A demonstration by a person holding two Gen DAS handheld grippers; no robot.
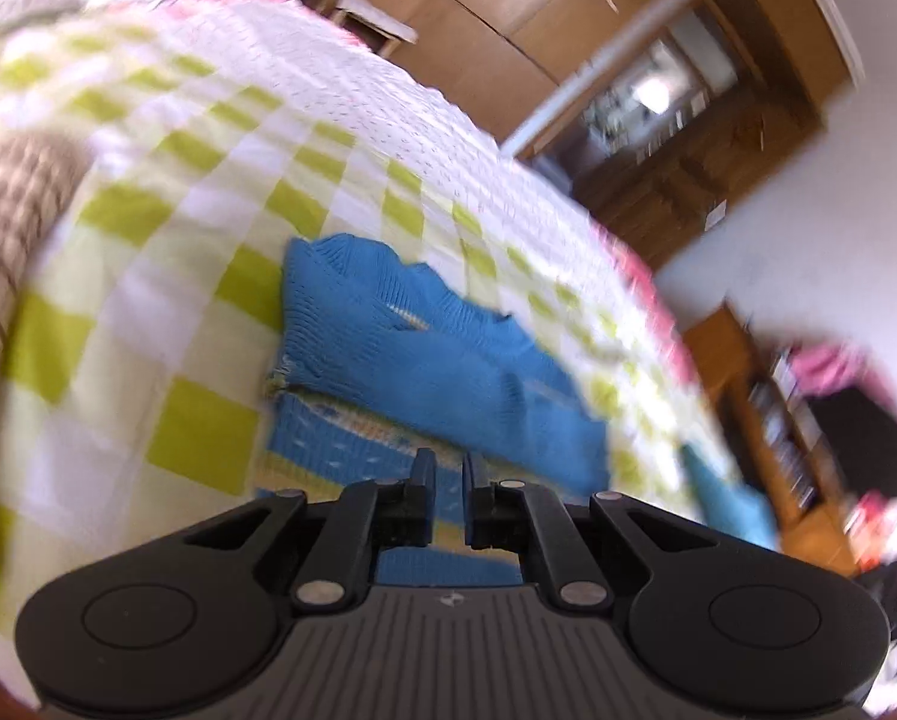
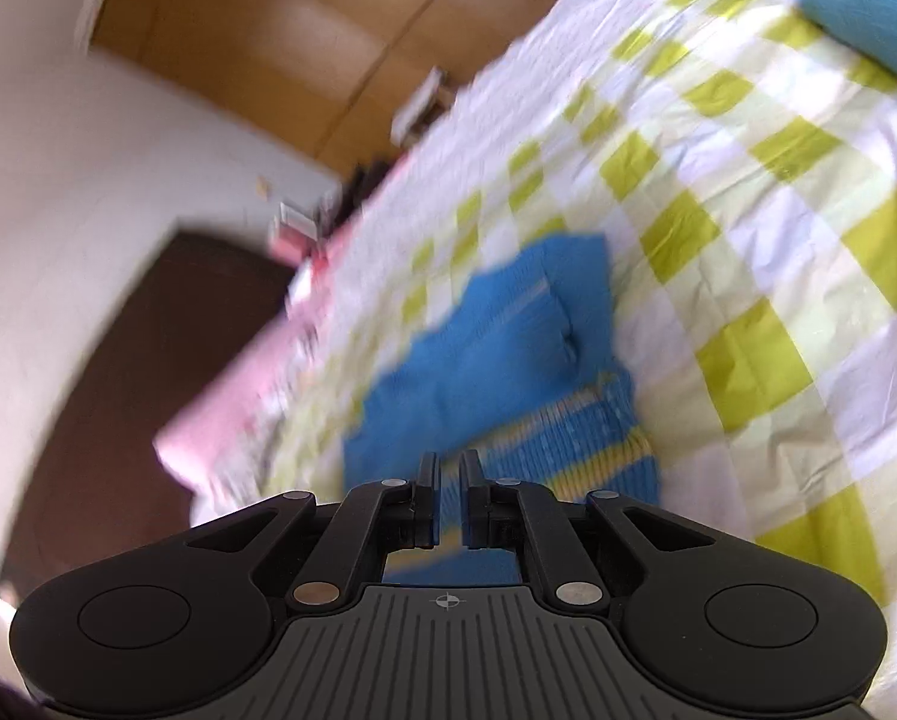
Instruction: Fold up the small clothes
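Note:
A small blue knitted sweater (image 1: 424, 348) lies on a bed cover (image 1: 208, 210) checked in green and white. Its hem (image 1: 328, 438), striped in yellow and blue, is nearest the camera. My left gripper (image 1: 448, 462) is at that hem, its jaws drawn close with the striped knit between them and just beneath. In the right wrist view the same sweater (image 2: 496, 348) spreads away from my right gripper (image 2: 448, 462). That gripper's jaws stand almost together on the striped hem (image 2: 592, 438). Both views are blurred by motion.
A brown knitted cloth (image 1: 10, 228) lies at the bed's left. A teal cloth (image 2: 874, 12) rests further along the cover. Wooden wardrobe doors (image 1: 478, 12) stand behind the bed, a wooden shelf (image 1: 778, 420) beside it. Pink bedding (image 2: 226, 396) hangs over the bed's edge.

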